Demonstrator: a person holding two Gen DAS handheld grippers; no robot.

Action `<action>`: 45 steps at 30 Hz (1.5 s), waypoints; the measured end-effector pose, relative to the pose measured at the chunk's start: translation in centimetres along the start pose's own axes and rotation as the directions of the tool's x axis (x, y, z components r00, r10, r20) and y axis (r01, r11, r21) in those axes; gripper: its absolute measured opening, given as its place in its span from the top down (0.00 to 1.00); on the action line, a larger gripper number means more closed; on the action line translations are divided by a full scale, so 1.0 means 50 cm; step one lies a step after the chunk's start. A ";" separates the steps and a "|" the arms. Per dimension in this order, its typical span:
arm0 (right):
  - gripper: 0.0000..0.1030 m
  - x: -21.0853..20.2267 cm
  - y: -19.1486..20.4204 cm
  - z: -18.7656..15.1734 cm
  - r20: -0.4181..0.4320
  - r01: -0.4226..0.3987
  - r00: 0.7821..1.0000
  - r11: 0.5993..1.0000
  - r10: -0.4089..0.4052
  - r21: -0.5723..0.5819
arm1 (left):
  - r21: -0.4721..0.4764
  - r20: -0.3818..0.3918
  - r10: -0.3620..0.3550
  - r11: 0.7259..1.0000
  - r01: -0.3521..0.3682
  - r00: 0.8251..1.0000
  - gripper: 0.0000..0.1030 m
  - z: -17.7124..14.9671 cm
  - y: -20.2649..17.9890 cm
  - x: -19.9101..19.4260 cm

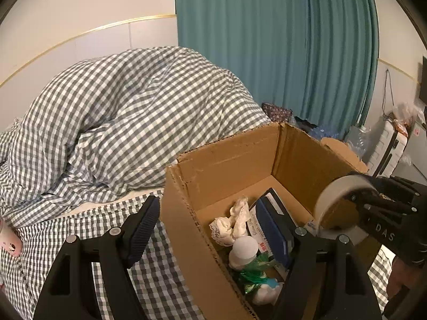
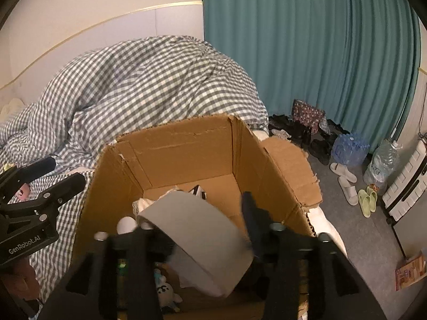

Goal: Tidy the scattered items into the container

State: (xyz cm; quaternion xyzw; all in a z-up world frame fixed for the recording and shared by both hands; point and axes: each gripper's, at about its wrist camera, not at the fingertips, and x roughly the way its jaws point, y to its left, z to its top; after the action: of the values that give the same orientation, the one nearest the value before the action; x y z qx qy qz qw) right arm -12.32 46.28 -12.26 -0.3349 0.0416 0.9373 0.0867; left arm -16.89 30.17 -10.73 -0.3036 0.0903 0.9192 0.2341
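1 cardboard box (image 2: pixel 186 146), 1 tape roll (image 2: pixel 197 240), 2 claws (image 1: pixel 213 229).

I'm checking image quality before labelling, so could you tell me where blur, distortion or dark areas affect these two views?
Left wrist view: mostly sharp, warm dim light, fisheye bending of the headboard trim, black vignette corners. Right wrist view: the tape roll and the right gripper are smeared by blur, the cardboard box beyond is sharper, and the box bottom is shadowed.
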 end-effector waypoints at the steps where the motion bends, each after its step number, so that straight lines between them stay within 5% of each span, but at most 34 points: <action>1: 0.49 -0.003 -0.001 0.001 0.001 -0.002 1.000 1.000 0.002 0.001 | -0.002 0.002 0.001 1.000 -0.001 1.000 0.25 0.001 0.003 -0.004; 7: 0.12 -0.016 0.010 0.005 -0.007 0.006 1.000 1.000 -0.006 0.002 | -0.016 0.013 0.006 1.000 -0.006 1.000 0.24 0.002 0.020 -0.028; 21: 0.08 -0.035 0.026 0.003 -0.097 0.088 0.991 0.994 -0.094 -0.060 | -0.049 0.048 0.014 0.999 -0.012 0.999 0.21 0.002 0.052 -0.094; 24: 0.08 -0.069 0.031 0.011 -0.035 0.082 0.996 0.996 -0.084 -0.045 | -0.052 0.057 0.015 0.999 -0.012 0.998 0.21 0.003 0.052 -0.109; 27: 0.08 -0.140 0.030 0.025 0.113 0.070 0.991 0.997 -0.069 -0.010 | -0.056 0.076 0.018 0.998 -0.013 0.997 0.21 0.005 0.053 -0.131; 33: 0.00 -0.268 0.039 0.039 0.360 0.053 0.931 0.998 -0.057 0.023 | -0.072 0.128 0.027 0.997 -0.018 0.991 0.20 0.014 0.067 -0.194; 38: 0.00 -0.308 0.063 0.042 0.377 0.037 0.925 0.999 -0.039 0.012 | -0.084 0.169 0.043 0.996 -0.029 0.985 0.19 0.019 0.079 -0.253; 40: 0.00 -0.321 0.077 0.042 0.380 0.023 0.925 1.000 -0.023 0.003 | -0.088 0.183 0.058 0.995 -0.042 0.981 0.06 0.017 0.086 -0.279; 45: 0.00 -0.334 0.128 0.034 0.365 -0.004 0.931 0.999 0.017 -0.036 | -0.111 0.229 0.109 0.990 -0.086 0.967 0.00 0.005 0.118 -0.353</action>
State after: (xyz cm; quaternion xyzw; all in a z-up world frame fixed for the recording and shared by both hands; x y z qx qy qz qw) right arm -1.86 38.00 -0.21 -0.1560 0.0105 0.9843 0.0821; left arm -7.44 18.50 0.21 -0.1997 0.0306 0.9623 0.1821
